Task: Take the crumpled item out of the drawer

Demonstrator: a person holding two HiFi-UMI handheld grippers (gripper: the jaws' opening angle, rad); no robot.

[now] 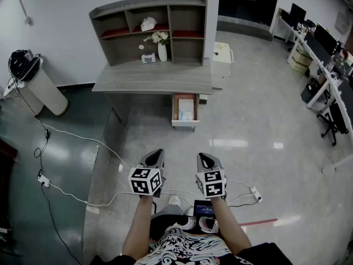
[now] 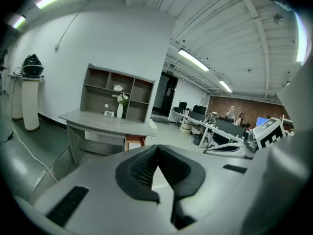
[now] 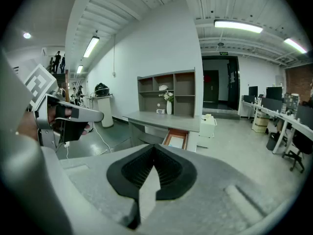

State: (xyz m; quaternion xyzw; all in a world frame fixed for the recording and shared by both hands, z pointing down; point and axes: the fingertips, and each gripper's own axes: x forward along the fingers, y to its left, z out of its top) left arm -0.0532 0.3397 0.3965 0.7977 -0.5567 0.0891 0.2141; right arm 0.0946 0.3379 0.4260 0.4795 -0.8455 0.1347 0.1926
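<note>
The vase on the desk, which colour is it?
The vase is white, best seen in the head view.

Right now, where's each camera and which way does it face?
Head view: on the person's head, steeply down at desk; forearms, left gripper, right gripper show.
Left gripper view: on left gripper, along its shut jaws toward desk; right gripper at right edge.
Right gripper view: likewise on right gripper; left gripper at left edge.
All three share the open drawer.

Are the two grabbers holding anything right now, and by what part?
Nothing is held. The left gripper and the right gripper are both shut and empty, well short of the open drawer.
</note>
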